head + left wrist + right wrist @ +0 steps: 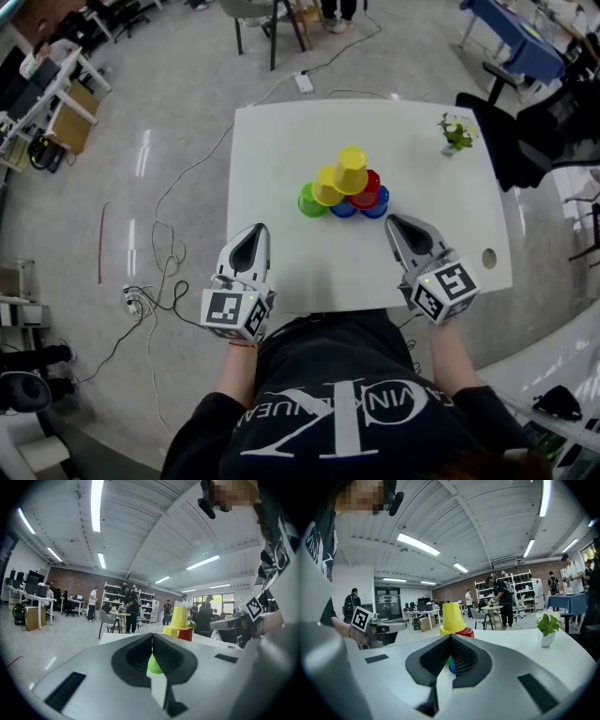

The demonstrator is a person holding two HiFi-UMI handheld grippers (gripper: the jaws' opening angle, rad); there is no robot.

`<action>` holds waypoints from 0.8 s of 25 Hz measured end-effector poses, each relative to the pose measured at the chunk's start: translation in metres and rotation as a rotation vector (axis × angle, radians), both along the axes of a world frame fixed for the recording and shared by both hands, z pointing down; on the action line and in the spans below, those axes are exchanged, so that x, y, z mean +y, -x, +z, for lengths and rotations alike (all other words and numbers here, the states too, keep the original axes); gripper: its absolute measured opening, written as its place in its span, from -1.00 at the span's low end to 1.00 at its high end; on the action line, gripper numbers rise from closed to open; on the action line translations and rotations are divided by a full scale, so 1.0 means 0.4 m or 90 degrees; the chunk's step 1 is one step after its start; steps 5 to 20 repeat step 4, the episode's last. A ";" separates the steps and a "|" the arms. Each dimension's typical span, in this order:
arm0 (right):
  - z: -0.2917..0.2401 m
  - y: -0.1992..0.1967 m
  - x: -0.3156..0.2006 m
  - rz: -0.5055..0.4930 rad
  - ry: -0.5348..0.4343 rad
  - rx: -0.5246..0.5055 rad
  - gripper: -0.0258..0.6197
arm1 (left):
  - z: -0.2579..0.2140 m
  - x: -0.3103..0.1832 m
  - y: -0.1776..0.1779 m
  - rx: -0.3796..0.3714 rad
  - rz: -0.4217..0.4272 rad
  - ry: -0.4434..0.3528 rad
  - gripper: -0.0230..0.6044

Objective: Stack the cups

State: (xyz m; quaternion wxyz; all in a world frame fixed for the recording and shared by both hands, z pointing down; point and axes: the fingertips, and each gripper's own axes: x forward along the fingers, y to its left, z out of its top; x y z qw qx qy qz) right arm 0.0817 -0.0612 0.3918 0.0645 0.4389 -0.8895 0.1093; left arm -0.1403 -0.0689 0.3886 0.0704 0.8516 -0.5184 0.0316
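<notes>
Head view: the cups stand as a pyramid in the middle of the white table. The left gripper and the right gripper are at the near edge, apart from the cups.

Left gripper view: the jaws are clenched together with nothing between them.

Right gripper view: the jaws are clenched too, and empty.

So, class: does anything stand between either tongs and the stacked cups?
Nothing visible does. Only the table surface lies between the left tongs, the right tongs and the stacked cups; the potted plant stands aside near the far right corner.
</notes>
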 end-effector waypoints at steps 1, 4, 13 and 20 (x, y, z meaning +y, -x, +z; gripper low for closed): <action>0.000 -0.002 -0.001 0.001 0.003 -0.001 -0.89 | -0.001 -0.001 -0.001 0.000 0.000 0.000 -0.91; 0.000 -0.007 -0.003 0.001 0.007 -0.005 -0.89 | -0.005 -0.004 -0.005 0.000 0.001 0.001 -0.91; 0.000 -0.007 -0.003 0.001 0.007 -0.005 -0.89 | -0.005 -0.004 -0.005 0.000 0.001 0.001 -0.91; 0.000 -0.007 -0.003 0.001 0.007 -0.005 -0.89 | -0.005 -0.004 -0.005 0.000 0.001 0.001 -0.91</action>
